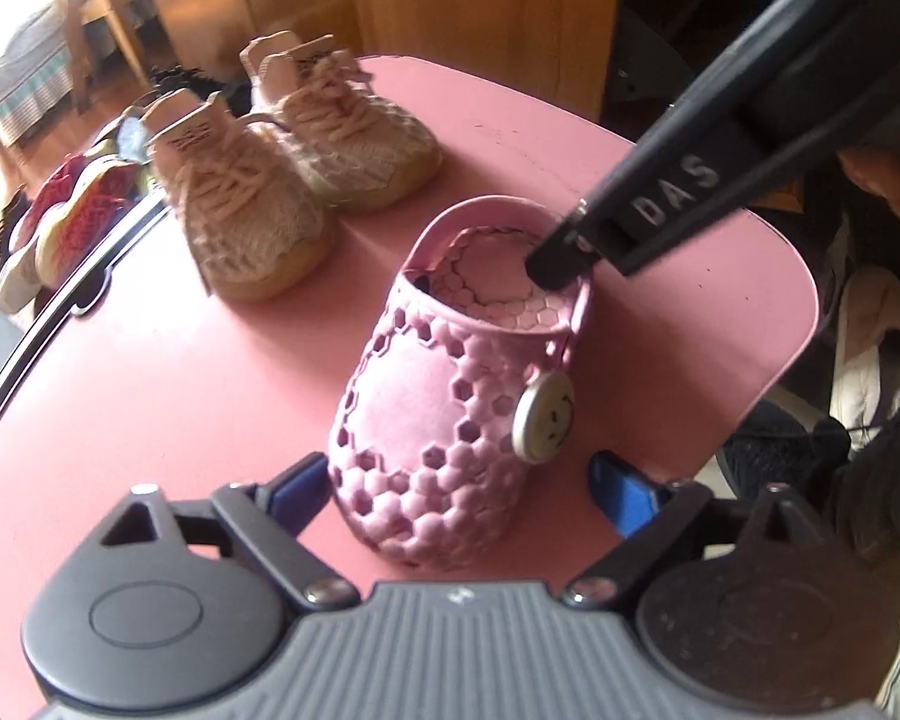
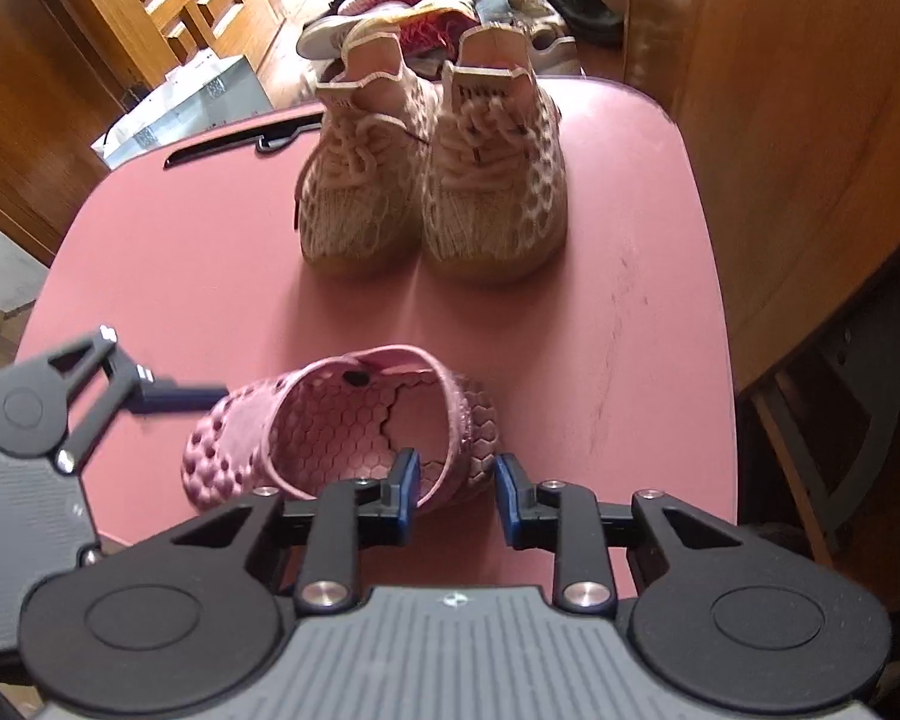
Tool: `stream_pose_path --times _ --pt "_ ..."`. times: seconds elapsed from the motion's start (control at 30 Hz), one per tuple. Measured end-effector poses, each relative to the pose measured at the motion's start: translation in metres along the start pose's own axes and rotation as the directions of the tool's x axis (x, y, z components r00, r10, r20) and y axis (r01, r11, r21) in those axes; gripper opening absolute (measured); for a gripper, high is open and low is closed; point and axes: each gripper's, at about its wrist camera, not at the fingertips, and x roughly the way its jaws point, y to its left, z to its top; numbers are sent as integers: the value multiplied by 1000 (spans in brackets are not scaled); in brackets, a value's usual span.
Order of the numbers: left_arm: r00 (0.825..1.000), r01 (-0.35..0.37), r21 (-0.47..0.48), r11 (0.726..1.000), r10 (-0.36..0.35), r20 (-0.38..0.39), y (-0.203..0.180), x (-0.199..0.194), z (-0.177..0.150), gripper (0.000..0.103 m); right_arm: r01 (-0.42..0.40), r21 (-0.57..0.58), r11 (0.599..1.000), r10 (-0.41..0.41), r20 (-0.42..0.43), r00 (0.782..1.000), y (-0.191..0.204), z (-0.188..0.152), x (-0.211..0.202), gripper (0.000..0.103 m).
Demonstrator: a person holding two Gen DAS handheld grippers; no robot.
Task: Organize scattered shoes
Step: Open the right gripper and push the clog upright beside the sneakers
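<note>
1. Pair of beige knitted lace-up sneakers [image 2: 432,180]: set side by side, toes aligned, near the far edge of the pink rounded table top [image 2: 630,300].
2. Single pink perforated rubber clog [image 1: 450,396] with heel strap: stood alone toward the near edge; no mate is seen on the table.
3. Left gripper [image 1: 456,480]: jaws apart, flanking the clog's toe.
4. Right gripper [image 2: 456,480]: jaws apart, astride the heel rim.
5. Heap of assorted shoes [image 2: 450,6]: left unsorted on the floor beyond.

A rounded pink table [image 2: 630,300] carries a pair of beige knit sneakers [image 2: 432,180] side by side and one pink perforated clog [image 2: 306,426] nearer the cameras.
</note>
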Motion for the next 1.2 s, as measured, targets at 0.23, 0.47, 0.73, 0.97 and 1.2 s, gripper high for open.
stream_pose_path --times 0.23,0.47,0.73,0.97,1.2 --pt "999 -34 -69 997 34 0 -7 -15 -20 86 21 -74 997 -18 43 999 23 12 6 16" --pt "999 -53 -145 988 54 -1 -9 -27 -33 83 -17 -143 990 29 76 997 44 17 7 11" --pt "998 -50 -233 971 55 18 -9 -30 -40 83 -30 -176 984 46 85 995 56 18 14 12" --pt "997 -71 -262 962 76 10 -8 -39 -45 96 -64 -38 997 65 35 997 37 14 2 44" --pt "995 -92 -290 953 96 -2 -6 -50 -49 103 -151 36 988 151 7 989 26 5 -4 45"
